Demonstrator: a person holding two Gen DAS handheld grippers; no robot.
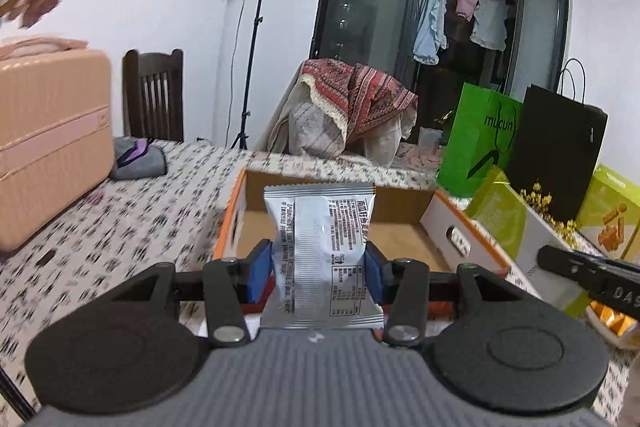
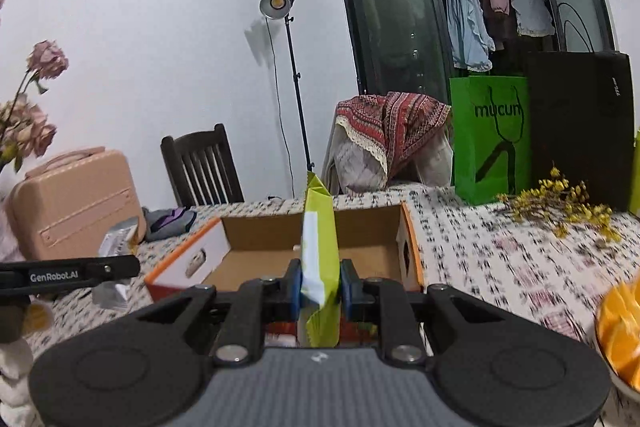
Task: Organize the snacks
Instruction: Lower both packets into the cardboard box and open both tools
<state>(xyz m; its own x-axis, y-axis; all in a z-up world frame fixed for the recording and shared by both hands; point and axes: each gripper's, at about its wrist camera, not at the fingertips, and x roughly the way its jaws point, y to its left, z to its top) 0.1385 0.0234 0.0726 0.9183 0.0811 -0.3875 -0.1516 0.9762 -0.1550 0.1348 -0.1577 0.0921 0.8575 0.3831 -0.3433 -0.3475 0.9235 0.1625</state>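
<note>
The left gripper [image 1: 320, 277] is clamping a silver snack packet [image 1: 320, 251] between its blue pads [image 1: 258, 273], and the packet is standing upright with its printed back facing the camera. The right gripper [image 2: 321, 291] is gripping a yellow-green snack pouch [image 2: 320, 255] edge-on, so its thin side is showing. Both packs are looking light, soft and a little slippery; the foil is bending easily, so I think the hold is safest across the flat middle and not at the crimped seals. Just beyond both grippers an open cardboard box [image 1: 400, 239] with orange-trimmed flaps is waiting on the patterned tablecloth [image 1: 132, 211], and both snacks are hovering before its near edge. The inside of the box is partly hidden, so it is perhaps empty. Farther back, a green paper bag [image 1: 480, 143] is standing near a black paper bag [image 1: 560, 151].
</note>
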